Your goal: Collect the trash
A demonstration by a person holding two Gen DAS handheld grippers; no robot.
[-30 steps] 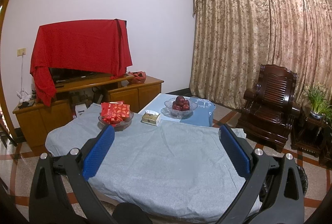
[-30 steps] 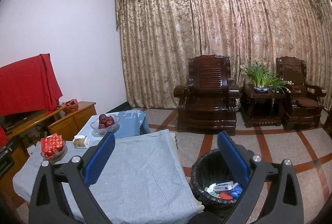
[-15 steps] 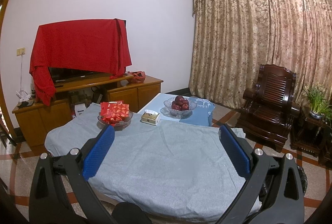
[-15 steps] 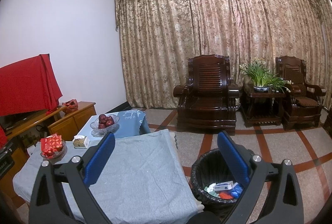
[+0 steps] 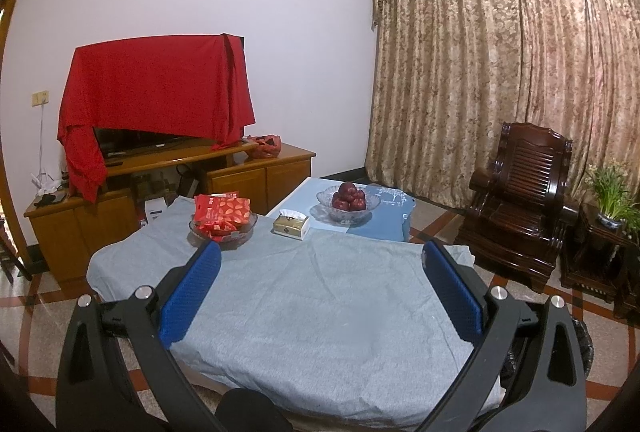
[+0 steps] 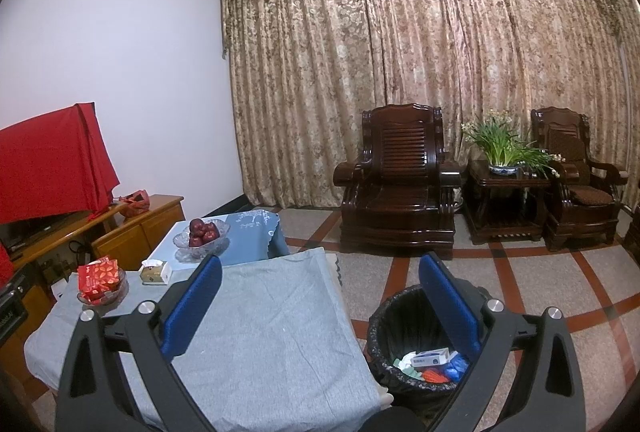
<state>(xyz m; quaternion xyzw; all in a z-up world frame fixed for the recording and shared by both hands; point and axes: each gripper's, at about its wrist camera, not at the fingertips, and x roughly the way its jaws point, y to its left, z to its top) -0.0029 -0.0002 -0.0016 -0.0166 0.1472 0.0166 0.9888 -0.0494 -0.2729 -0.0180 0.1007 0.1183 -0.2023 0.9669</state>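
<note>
A black-lined trash bin (image 6: 404,328) stands on the floor right of the low table; inside lie a white box, blue wrappers and other scraps (image 6: 432,362). Its rim edge shows in the left wrist view as the trash bin (image 5: 584,342). My right gripper (image 6: 320,264) hovers open over the table's right edge and the bin, with nothing between its blue pads. Above the grey tablecloth (image 5: 320,296) my left gripper (image 5: 320,252) is open and empty too.
At the table's far end sit a glass dish of red packets (image 5: 222,218), a tissue box (image 5: 291,224) and a bowl of red apples (image 5: 348,201). A wooden cabinet (image 5: 160,191) is left; dark armchairs (image 6: 400,183) and a plant stand (image 6: 504,167) are beyond.
</note>
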